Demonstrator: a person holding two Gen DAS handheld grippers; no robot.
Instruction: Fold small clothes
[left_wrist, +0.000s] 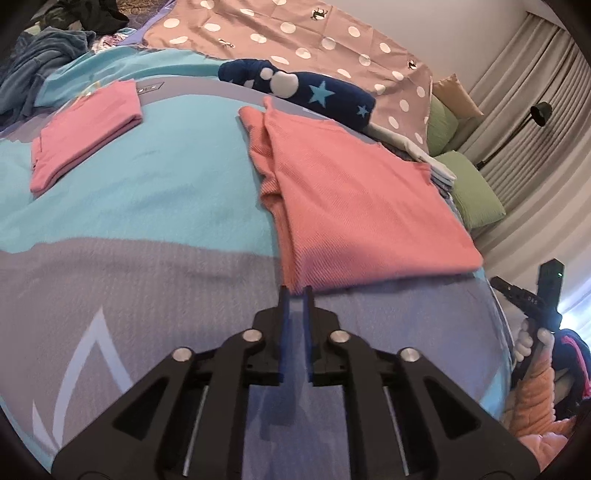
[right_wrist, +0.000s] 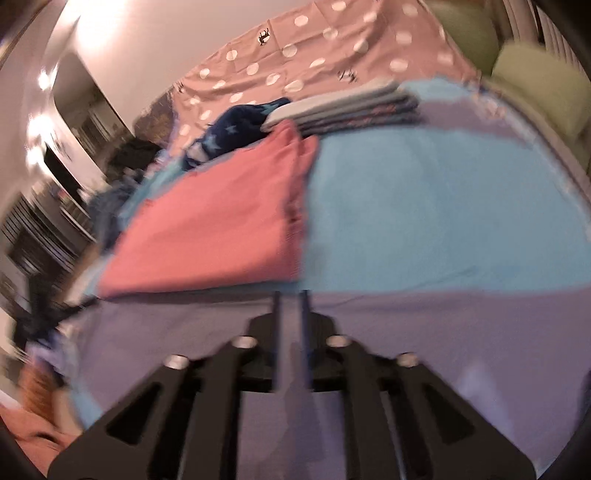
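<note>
Pink ribbed knit, the top (left_wrist: 354, 206) lies partly folded on the bed (left_wrist: 147, 177), one side turned in so a doubled ridge runs along its left edge in the left view. My left tongs (left_wrist: 295, 291) sit at its near hem with only a narrow gap between the blades and nothing in them. The right tongs (right_wrist: 290, 295) are likewise near-closed and empty at the hem's other end; that view is blurred, so I cannot tell whether they touch cloth.

I judge the next fold is hem to neckline. To do it well I would pinch both near corners through all layers, lift evenly and lay the hem square on the far edge, since soft knit sags and skews if one side leads.

A folded pink piece (left_wrist: 85, 129) lies well apart to the left. Beyond the top are a navy star-print cloth (left_wrist: 314, 92) and a flat grey stack (right_wrist: 343, 107).
</note>
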